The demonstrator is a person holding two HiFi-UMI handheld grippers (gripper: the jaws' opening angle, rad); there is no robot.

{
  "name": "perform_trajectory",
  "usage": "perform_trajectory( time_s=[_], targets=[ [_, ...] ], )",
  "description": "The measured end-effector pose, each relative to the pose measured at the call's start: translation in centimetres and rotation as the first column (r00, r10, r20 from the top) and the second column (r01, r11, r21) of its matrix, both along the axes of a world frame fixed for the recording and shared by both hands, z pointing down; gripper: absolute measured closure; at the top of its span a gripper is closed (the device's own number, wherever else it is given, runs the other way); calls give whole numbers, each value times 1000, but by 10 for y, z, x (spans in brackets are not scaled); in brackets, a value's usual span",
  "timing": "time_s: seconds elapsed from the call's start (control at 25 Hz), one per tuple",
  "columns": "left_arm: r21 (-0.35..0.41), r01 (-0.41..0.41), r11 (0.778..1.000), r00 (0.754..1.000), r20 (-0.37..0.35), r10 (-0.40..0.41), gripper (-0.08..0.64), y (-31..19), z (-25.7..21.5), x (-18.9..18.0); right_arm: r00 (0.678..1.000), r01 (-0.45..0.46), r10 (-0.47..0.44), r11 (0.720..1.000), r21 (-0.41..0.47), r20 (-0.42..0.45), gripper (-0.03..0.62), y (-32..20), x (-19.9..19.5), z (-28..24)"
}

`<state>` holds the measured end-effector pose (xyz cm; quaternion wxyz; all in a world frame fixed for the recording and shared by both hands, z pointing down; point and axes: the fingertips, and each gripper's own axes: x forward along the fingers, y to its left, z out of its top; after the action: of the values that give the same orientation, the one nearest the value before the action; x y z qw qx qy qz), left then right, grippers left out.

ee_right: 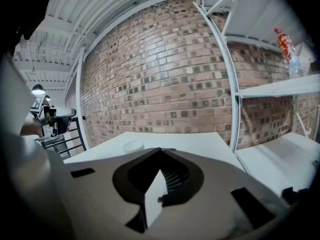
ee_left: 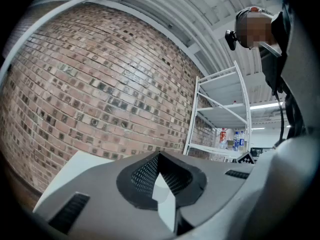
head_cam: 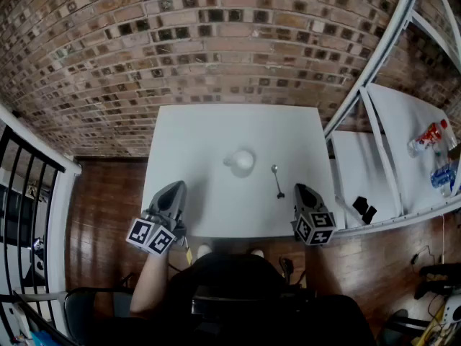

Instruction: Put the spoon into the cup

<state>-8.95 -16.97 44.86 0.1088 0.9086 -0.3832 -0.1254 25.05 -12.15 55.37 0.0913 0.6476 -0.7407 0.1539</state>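
Observation:
A small white cup [head_cam: 241, 160] stands near the middle of the white table [head_cam: 216, 128]. Just right of it a metal spoon [head_cam: 276, 180] lies flat, its bowl toward the wall. My right gripper [head_cam: 302, 189] hovers at the table's near edge, just right of the spoon handle, jaws shut and empty. My left gripper [head_cam: 175, 187] is at the near left edge, also shut on nothing. In the right gripper view the cup [ee_right: 134, 145] shows beyond the closed tips of the right gripper [ee_right: 160, 150]. The left gripper view has the left gripper [ee_left: 160, 155] aimed at the brick wall.
A white shelf rack [head_cam: 374, 121] stands to the right of the table, with bottles [head_cam: 432, 135] on it and a black object [head_cam: 364, 209] on its lower board. A brick wall [head_cam: 216, 42] is behind, and a black railing [head_cam: 29, 193] is at the left.

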Motion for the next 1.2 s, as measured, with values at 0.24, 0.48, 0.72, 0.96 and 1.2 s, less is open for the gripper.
perform_trajectory(
  time_s=[0.24,0.48,0.72,0.96,1.2],
  targets=[
    [-17,-17,1000,1000,24,18,555,4,9,6,998,53,-57,985,-167,-18,540,-2,-7,59],
    [-34,45,998,999,33,-44,555,2,17,-11,994,86,-105,925,-369,-31,459,-8,-11,122],
    [-58,103,993,994,46,-100,557,2,22,-34,992,67,-113,858,-509,-60,414,-10,-15,160],
    [-70,130,989,990,58,-126,557,4,26,-45,993,30,-85,847,-531,-78,414,-13,-14,173],
    [-80,145,986,988,66,-140,555,6,30,-51,994,-20,-39,858,-513,-104,460,-14,-6,175]
  ],
)
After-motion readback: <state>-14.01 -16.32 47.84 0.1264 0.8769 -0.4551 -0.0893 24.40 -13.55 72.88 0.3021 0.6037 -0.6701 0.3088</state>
